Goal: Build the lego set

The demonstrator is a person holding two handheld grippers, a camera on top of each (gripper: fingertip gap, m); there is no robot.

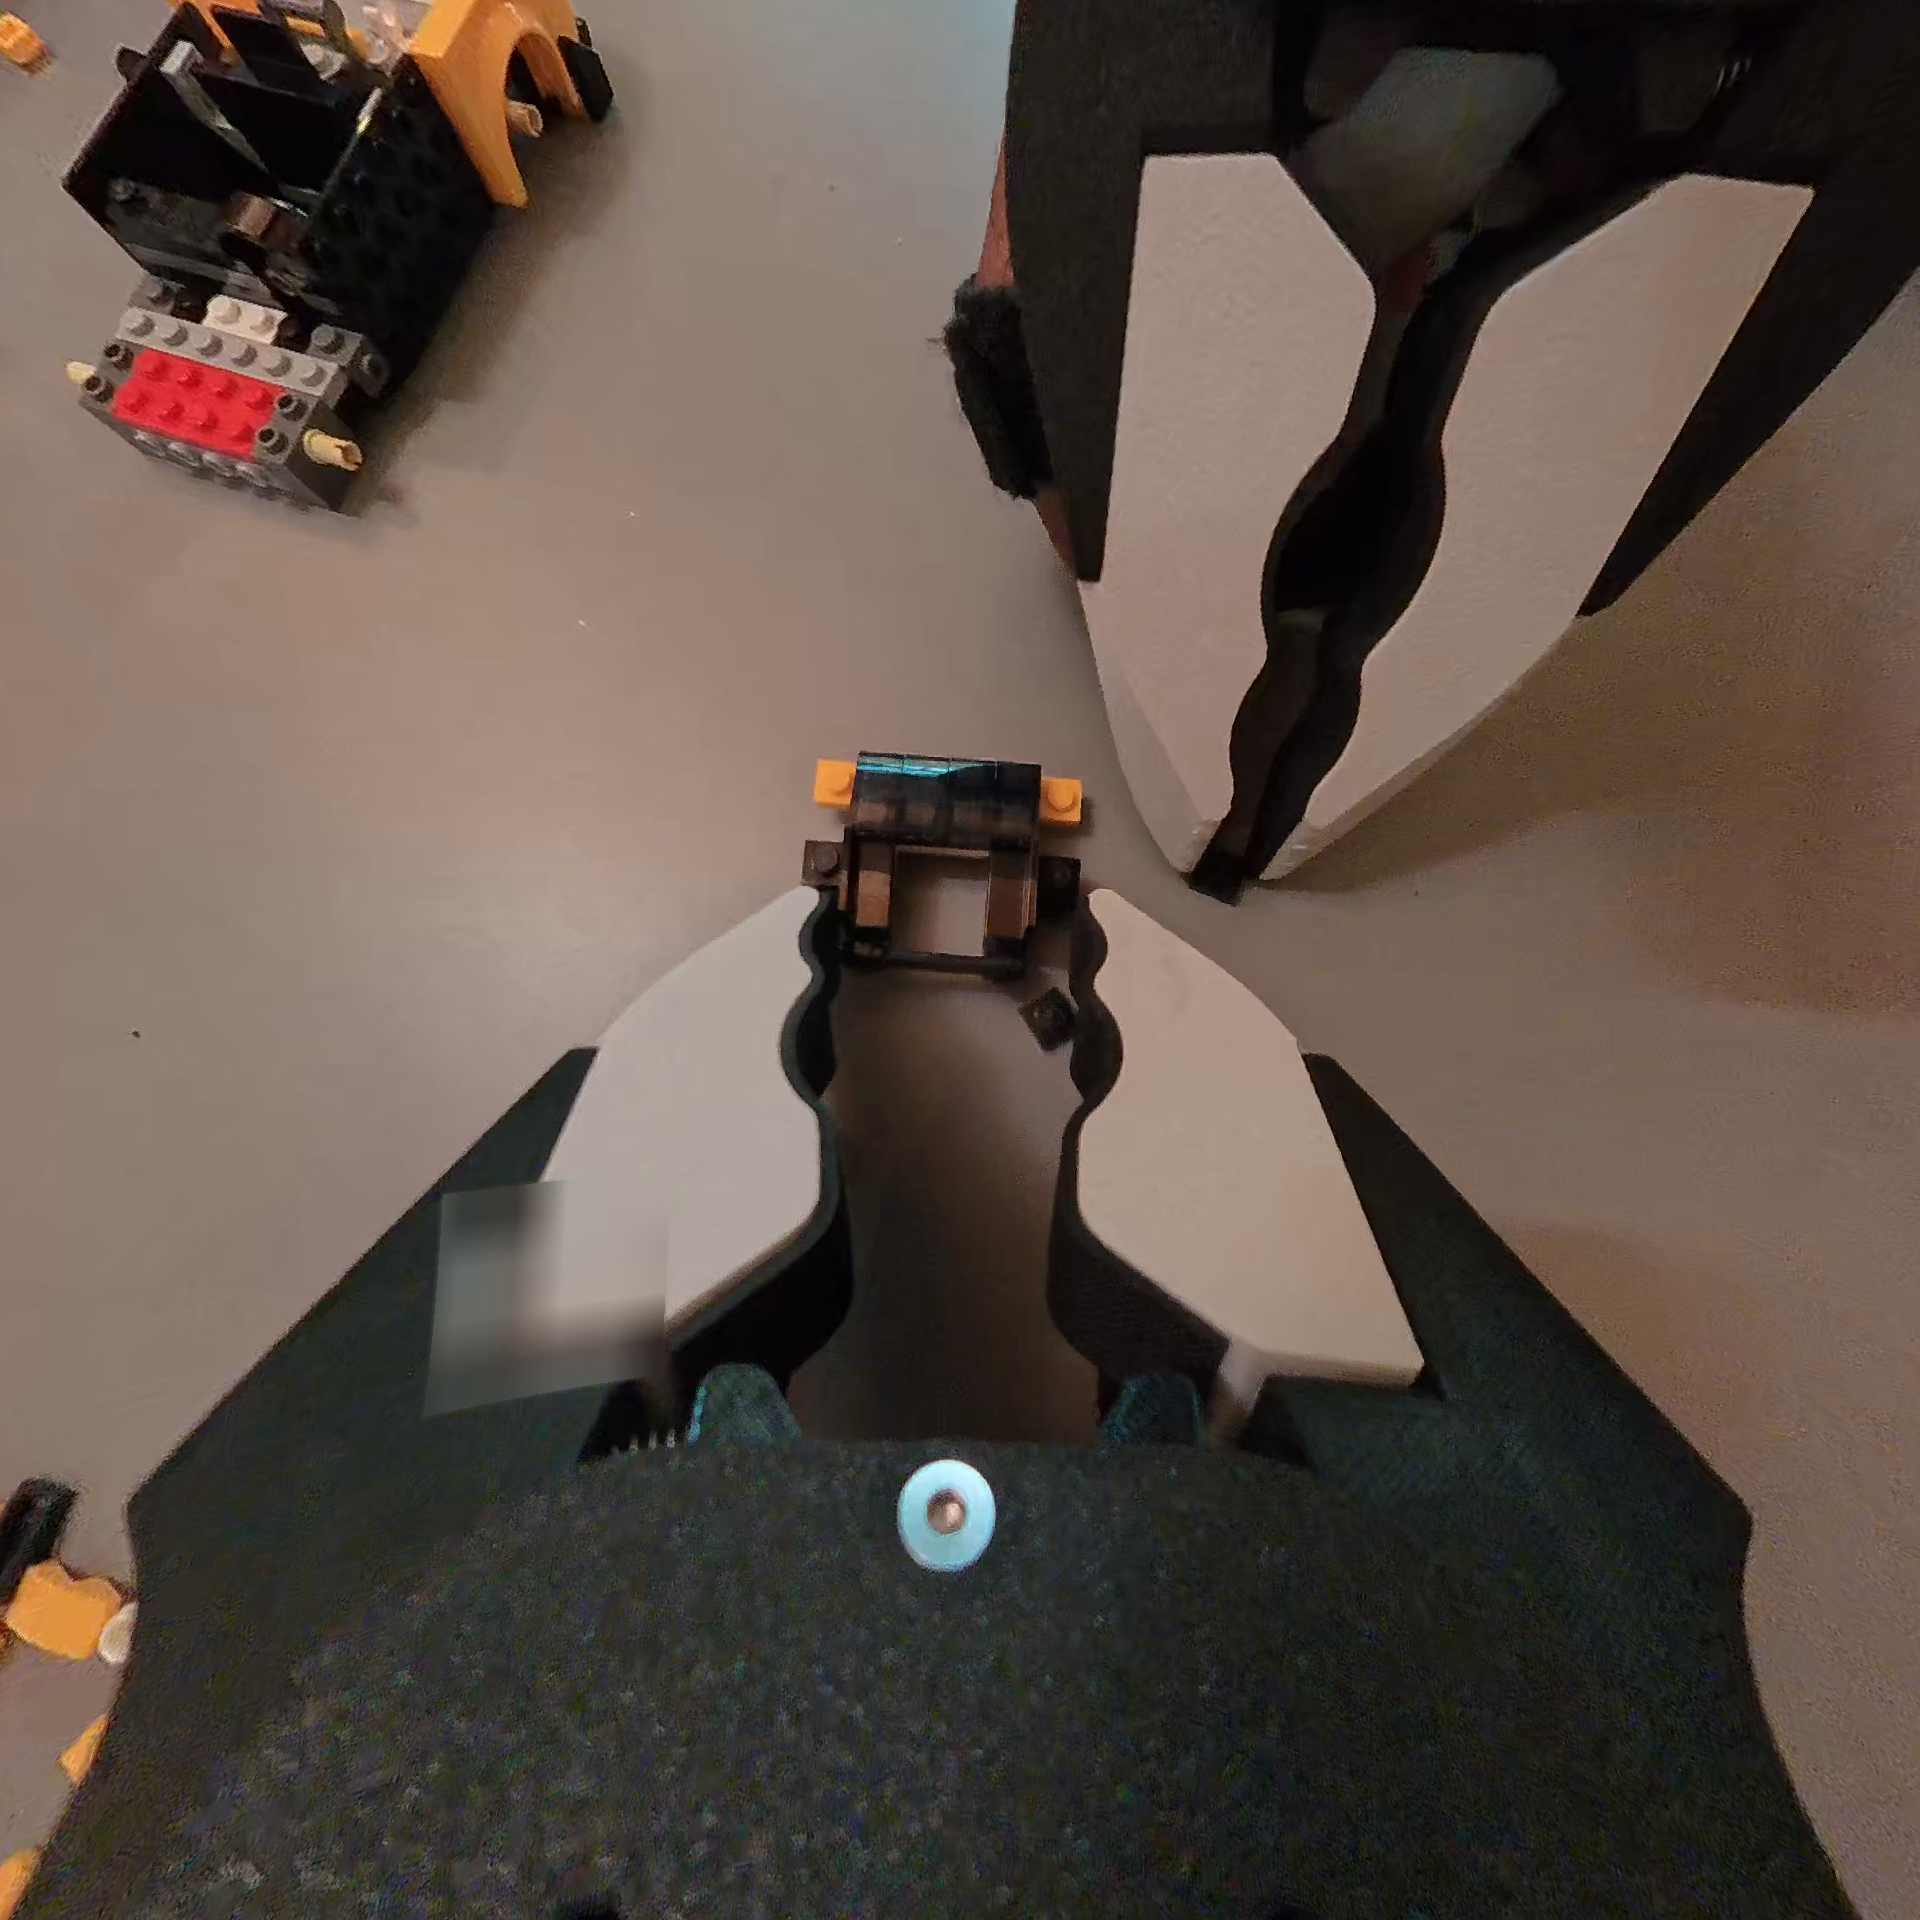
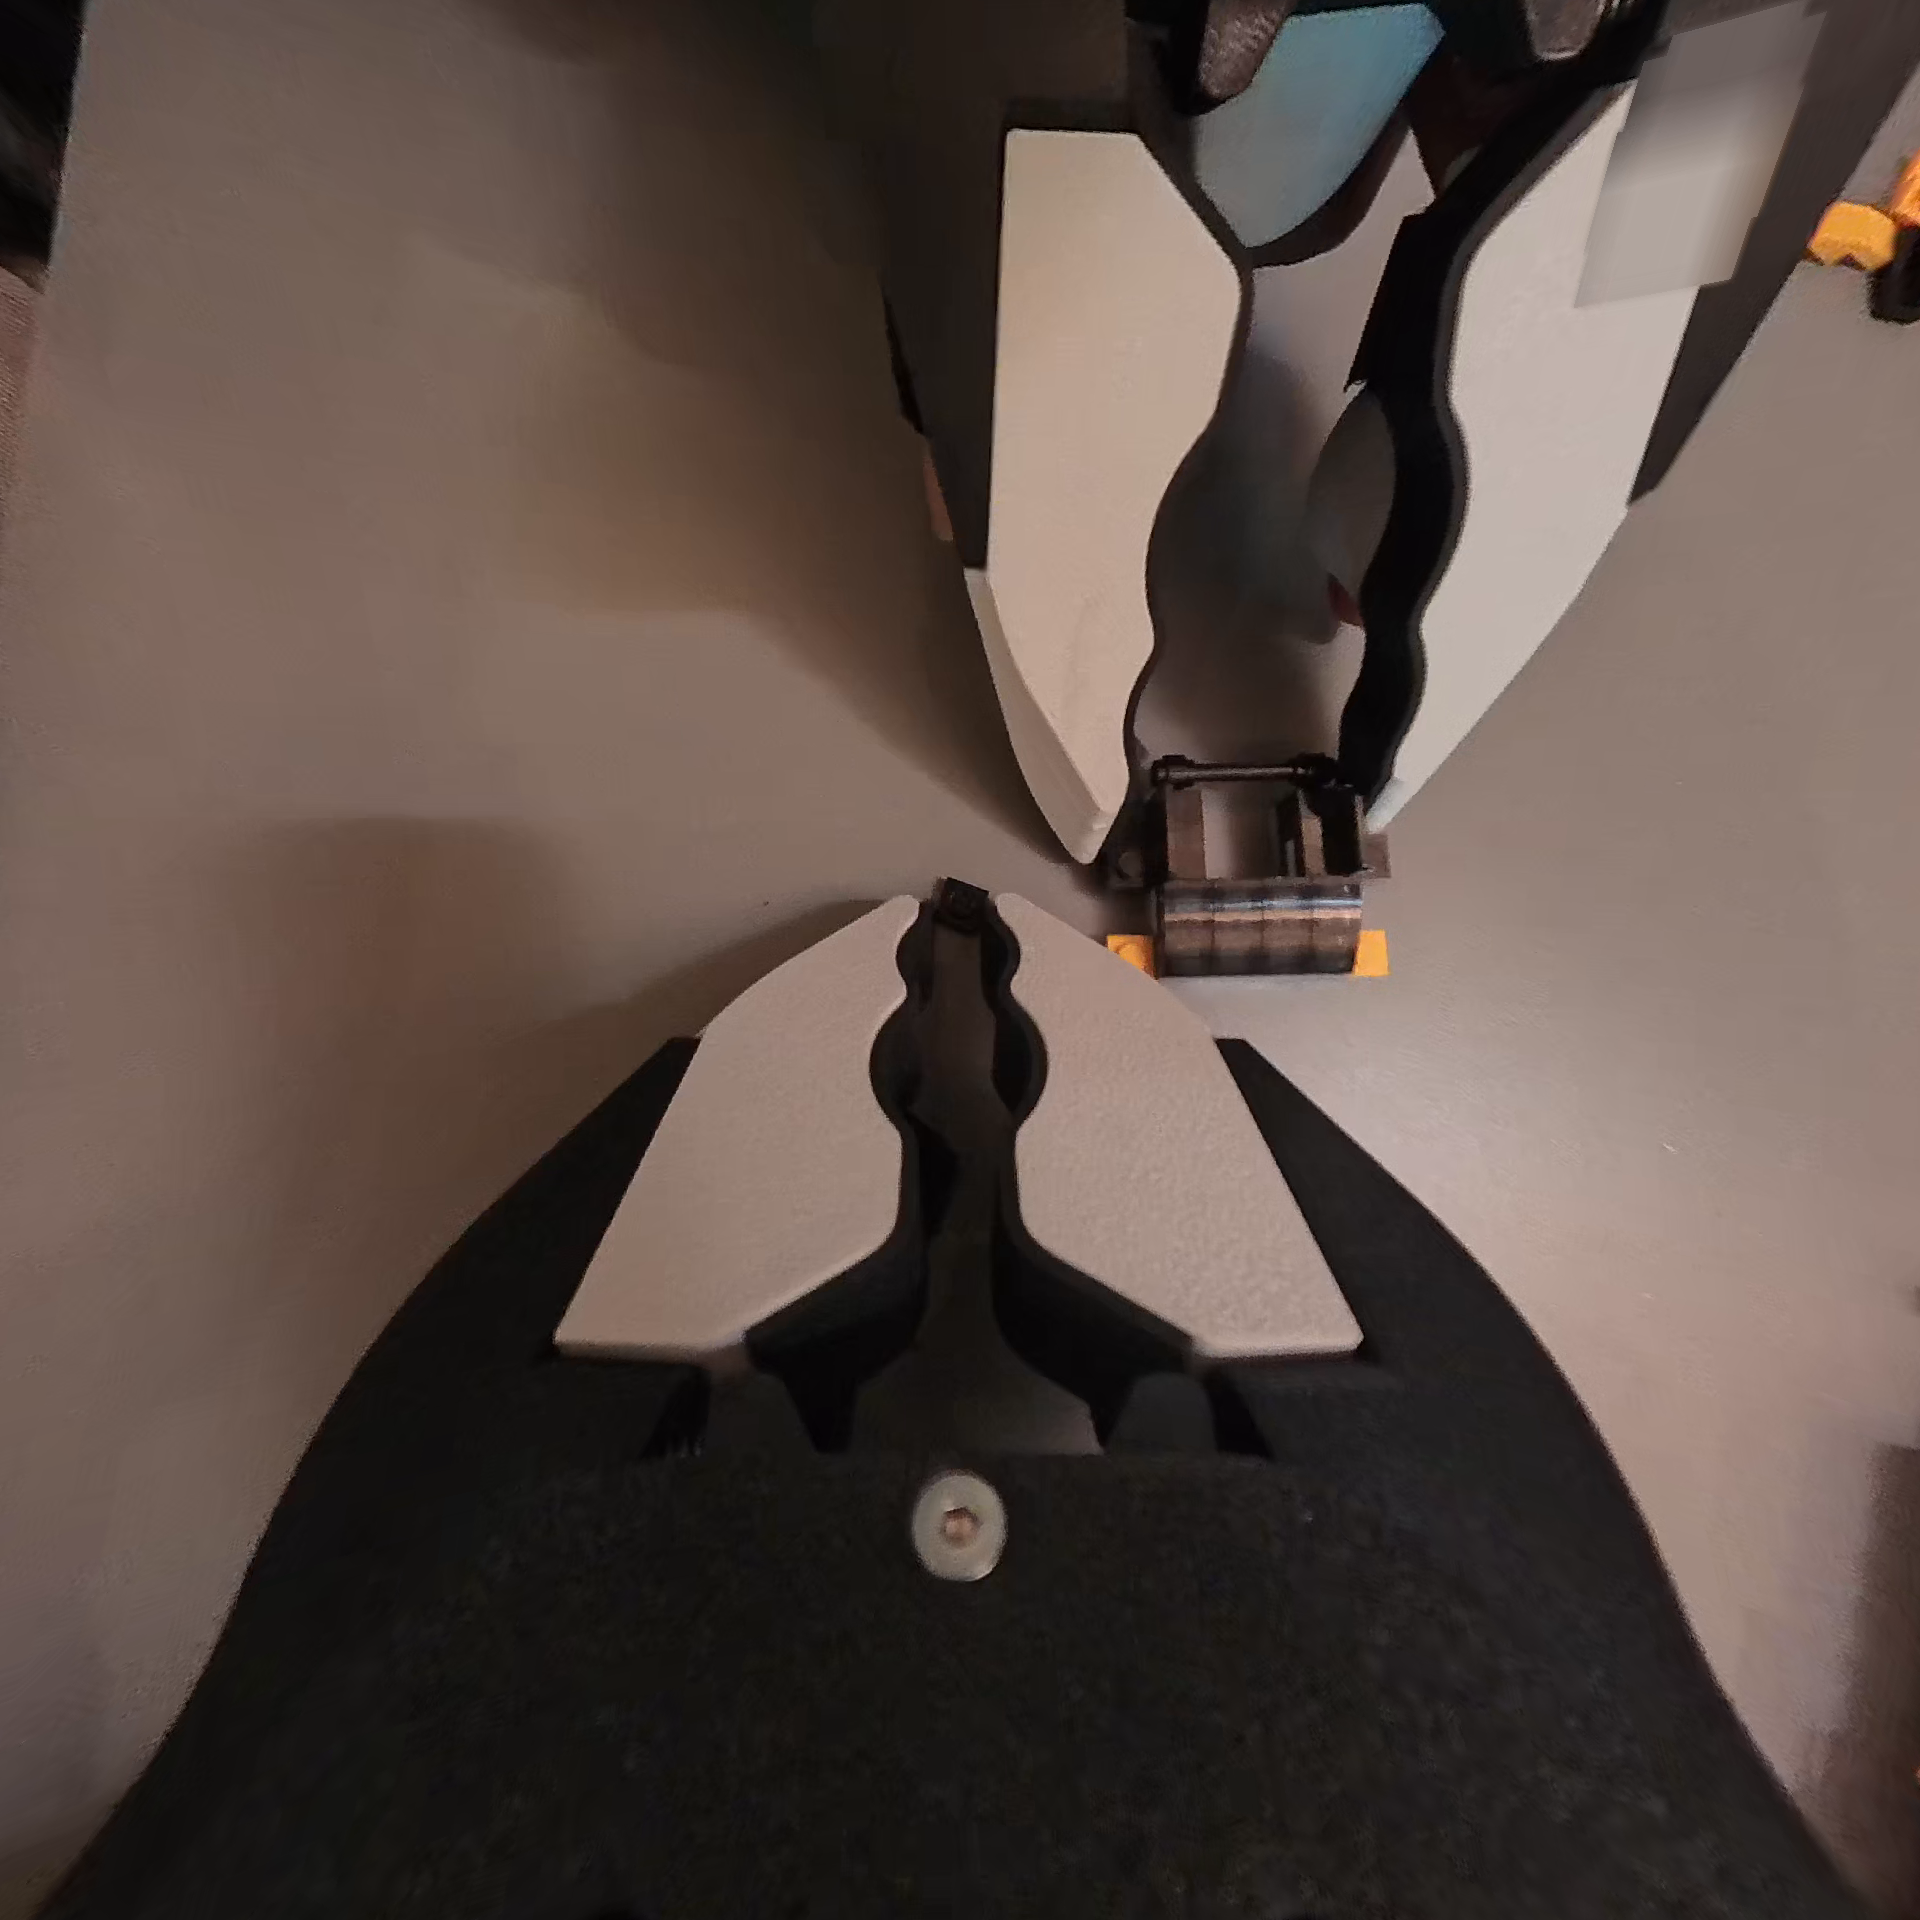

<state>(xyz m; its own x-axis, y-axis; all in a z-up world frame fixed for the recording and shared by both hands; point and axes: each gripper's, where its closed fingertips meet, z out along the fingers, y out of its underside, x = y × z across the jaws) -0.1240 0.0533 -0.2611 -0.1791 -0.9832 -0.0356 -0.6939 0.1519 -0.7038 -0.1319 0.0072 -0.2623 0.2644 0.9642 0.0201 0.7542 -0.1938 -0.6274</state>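
While my left gripper (image 1: 948,914) clamps its jaws on the small black frame piece (image 1: 940,868) with orange tabs, that piece sits on the grey bench (image 1: 623,779) at my fingertips. My right gripper (image 2: 961,902) pinches a tiny black brick (image 2: 957,902), jaws nearly together, just beside the frame. Open bench lies left; the half-built car (image 1: 281,239) waits well apart.

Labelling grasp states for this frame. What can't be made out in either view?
- Tiny black piece in the right gripper: too small to tell its shape, right wrist view.
- Small black-and-orange brick assembly: the left gripper fingers hide its sides.
- Large black-and-orange partly built vehicle: cut off by the top edge, left wrist view.
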